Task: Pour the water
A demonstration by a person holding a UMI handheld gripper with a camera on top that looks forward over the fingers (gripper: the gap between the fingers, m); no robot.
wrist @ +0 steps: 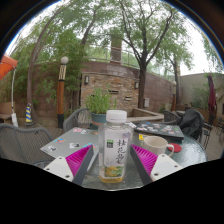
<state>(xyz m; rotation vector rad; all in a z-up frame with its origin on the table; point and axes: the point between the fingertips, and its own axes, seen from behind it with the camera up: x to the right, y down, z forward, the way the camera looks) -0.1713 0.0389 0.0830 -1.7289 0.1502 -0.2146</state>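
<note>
Gripper (113,163) spread wide, bottle (115,146) upright on the table (60,148) between its fingers, untouched; looks like light, smooth plastic that may slip, so grip the labelled middle.

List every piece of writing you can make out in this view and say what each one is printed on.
White label on the clear plastic bottle with a white cap: dark vertical characters, apparently Chinese, too small to read.
Pink flat item on the grey metal table: no writing can be made out.
Nothing else in view carries readable writing.
The bottle stands between the fingers of the tongs, which are open, with gaps at both sides.
</note>
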